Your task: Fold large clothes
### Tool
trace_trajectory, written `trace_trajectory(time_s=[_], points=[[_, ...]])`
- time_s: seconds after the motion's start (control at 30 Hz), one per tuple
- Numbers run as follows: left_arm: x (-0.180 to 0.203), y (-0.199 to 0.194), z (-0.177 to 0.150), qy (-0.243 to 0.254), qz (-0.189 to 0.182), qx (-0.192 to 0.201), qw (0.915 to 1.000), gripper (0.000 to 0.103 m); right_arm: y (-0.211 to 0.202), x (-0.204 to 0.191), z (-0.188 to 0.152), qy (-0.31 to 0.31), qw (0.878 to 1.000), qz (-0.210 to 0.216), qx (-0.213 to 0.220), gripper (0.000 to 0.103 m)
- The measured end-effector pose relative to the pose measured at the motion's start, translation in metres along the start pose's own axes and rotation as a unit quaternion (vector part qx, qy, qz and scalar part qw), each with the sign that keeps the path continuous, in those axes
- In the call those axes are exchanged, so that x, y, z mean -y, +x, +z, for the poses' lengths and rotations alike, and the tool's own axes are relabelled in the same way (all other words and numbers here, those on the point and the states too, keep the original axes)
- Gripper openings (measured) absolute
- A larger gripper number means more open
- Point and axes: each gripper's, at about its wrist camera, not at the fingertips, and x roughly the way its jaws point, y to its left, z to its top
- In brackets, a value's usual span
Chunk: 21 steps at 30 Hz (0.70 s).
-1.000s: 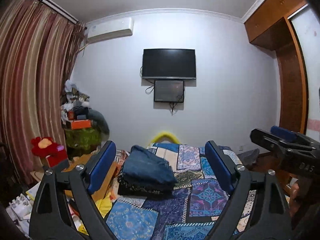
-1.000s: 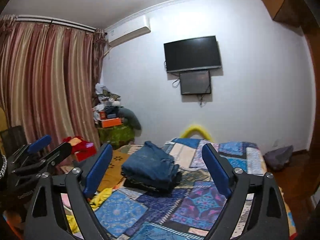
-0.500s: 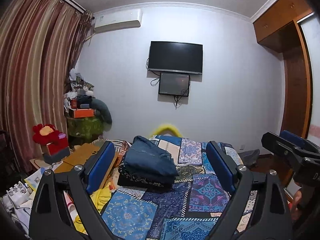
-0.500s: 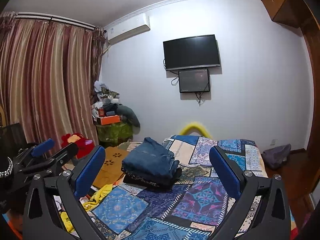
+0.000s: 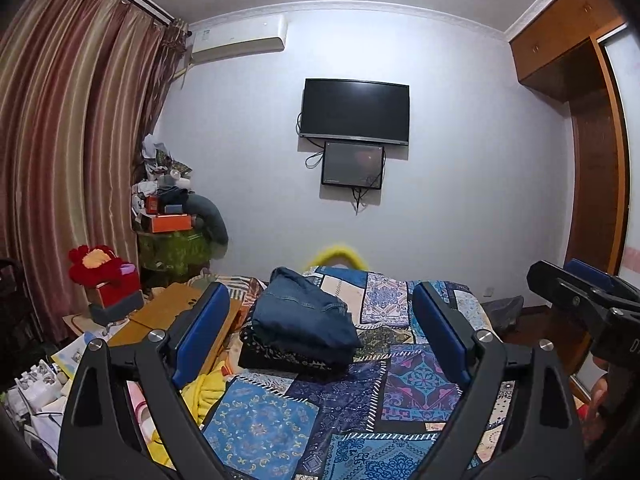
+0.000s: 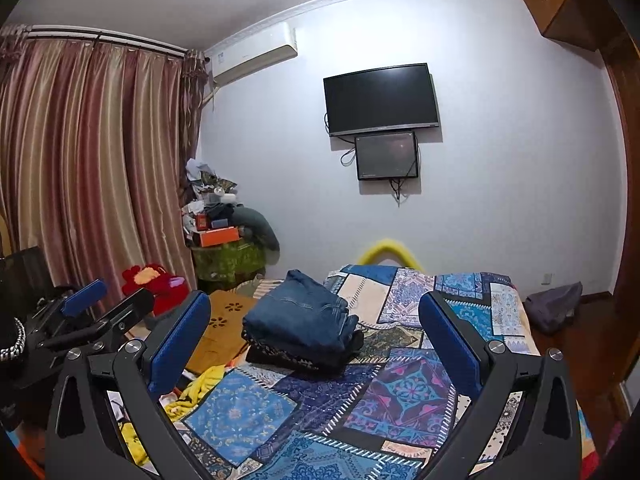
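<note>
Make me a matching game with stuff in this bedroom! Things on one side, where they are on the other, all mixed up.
Things:
1. folded jeans
2. black TV
3. red plush toy
4. air conditioner

Places:
A. high on the wall, next to the curtain top
B. on top of a dark folded cloth on the patchwork bedspread
C. beside the bed, in front of the curtains
D. on the wall, just above a smaller screen

Pairs: 1-B, 2-D, 3-C, 4-A
</note>
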Motion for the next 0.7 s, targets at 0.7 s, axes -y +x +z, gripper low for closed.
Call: trace_trajectory(time_s=[0.7], points=[[-0.0017, 0.0019, -0.0003, 0.000, -0.004, -0.001, 1.0000, 0.093, -0.0035, -0.0003, 0.0042, 0.002, 1.000, 0.005, -0.008, 0.103]])
